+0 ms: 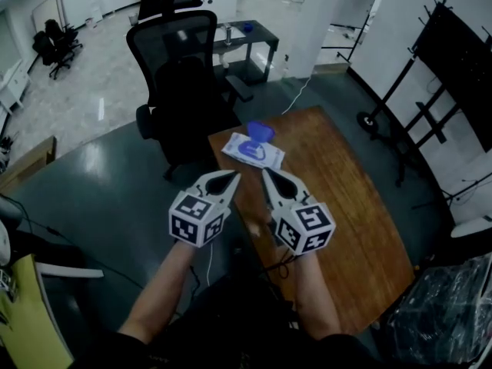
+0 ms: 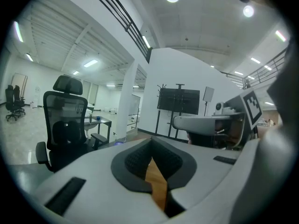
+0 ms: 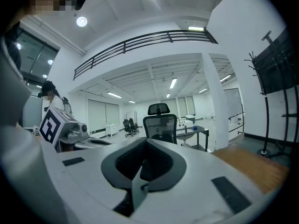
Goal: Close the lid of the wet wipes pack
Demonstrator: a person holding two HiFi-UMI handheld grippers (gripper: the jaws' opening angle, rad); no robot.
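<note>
A brown wooden surface is slanting away from the viewer on a dark grey-green floor. Near its far end a white wet wipes pack is lying flat, well inside the edges. Its blue lid is standing up open at the pack's far side. Two bare forearms are reaching in from the bottom of the head view. The left hand-held gripper and the right hand-held gripper are hovering side by side over the near left part of the surface. They are pointing toward the pack but sitting apart from it. Each one is carrying a white cube with black square markers. In the left gripper view the left hand-held gripper is showing its dark pads drawn together with nothing between them, only a sliver of wood below. In the right gripper view the right hand-held gripper is likewise closed tight and empty. A black office chair is standing just beyond the surface's far left corner, with a small dark desk behind it. A white column is rising farther back, and black stands are lining the right side. The far floor is turning paler and glossy, with more chairs at the left.
</note>
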